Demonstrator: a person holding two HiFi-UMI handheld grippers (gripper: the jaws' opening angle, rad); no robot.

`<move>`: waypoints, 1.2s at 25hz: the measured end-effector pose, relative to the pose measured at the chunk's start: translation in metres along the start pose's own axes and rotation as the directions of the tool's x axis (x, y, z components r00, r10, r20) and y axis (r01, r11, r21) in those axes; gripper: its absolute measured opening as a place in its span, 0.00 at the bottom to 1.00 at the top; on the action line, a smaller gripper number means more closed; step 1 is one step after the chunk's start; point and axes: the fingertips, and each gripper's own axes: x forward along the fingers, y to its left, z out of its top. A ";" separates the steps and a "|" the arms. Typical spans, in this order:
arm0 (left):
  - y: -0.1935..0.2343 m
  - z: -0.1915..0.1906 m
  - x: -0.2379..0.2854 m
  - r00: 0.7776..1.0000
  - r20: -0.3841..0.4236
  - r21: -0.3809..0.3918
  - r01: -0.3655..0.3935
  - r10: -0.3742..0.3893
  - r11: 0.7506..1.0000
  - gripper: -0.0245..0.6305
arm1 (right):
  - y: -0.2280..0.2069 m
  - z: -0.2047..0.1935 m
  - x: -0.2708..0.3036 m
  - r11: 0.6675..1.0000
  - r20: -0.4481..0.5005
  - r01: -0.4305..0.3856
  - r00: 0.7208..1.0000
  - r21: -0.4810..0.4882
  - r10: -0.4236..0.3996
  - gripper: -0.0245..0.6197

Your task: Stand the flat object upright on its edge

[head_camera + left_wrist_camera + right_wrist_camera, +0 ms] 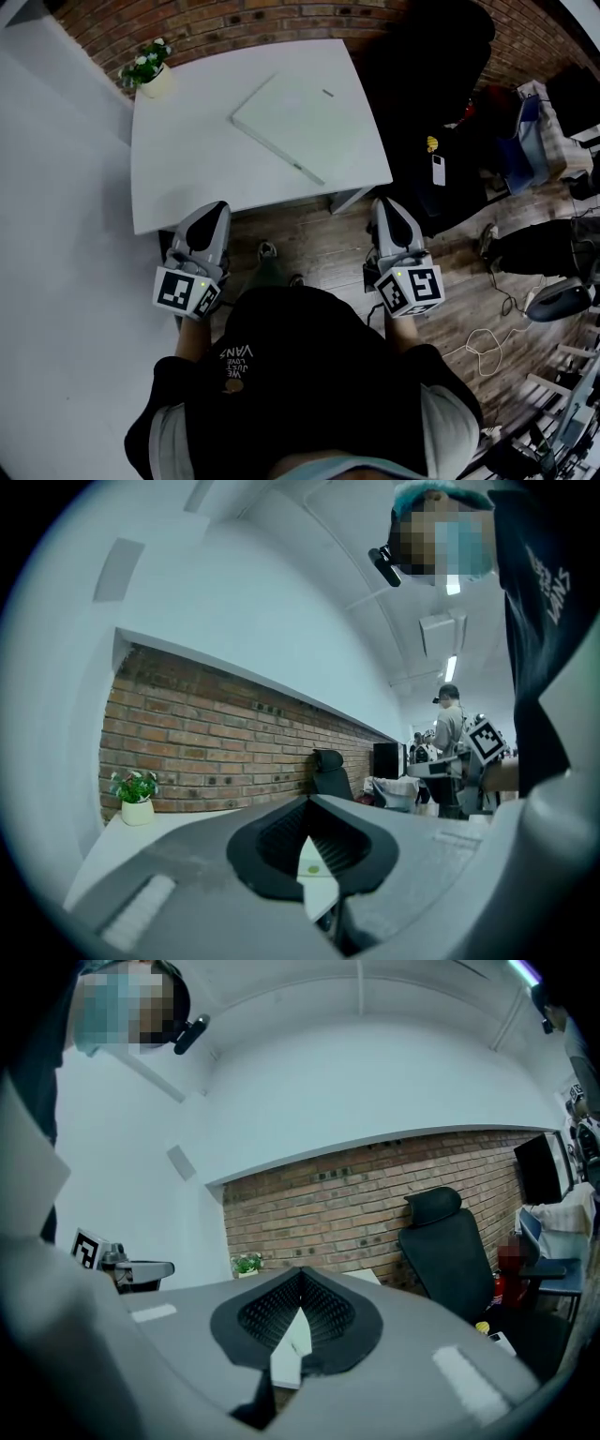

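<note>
The flat object (298, 120) lies untouched on the table (178, 178) at twelve o'clock; left gripper (217, 211) and right gripper (384, 204) are held clenched, empty; uprighting remains.

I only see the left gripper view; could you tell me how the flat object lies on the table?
Observer: The flat white object lies flat and diagonal on the white table.
Operator: Where is the right gripper?
Observer: The right gripper is just short of the table's near right corner.
Operator: And the left one?
Observer: The left gripper is at the near edge, short of the object.
</note>
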 end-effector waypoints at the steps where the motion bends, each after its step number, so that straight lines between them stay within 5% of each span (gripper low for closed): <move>1: 0.005 0.001 0.004 1.000 -0.002 0.002 0.006 -0.006 1.000 0.04 | 0.000 0.000 0.005 1.000 -0.001 0.003 1.000 0.001 -0.003 0.04; 30: 0.111 -0.005 0.087 0.986 -0.040 -0.018 0.161 -0.162 0.987 0.04 | 0.013 0.005 0.143 0.997 0.018 0.080 0.997 -0.003 -0.080 0.04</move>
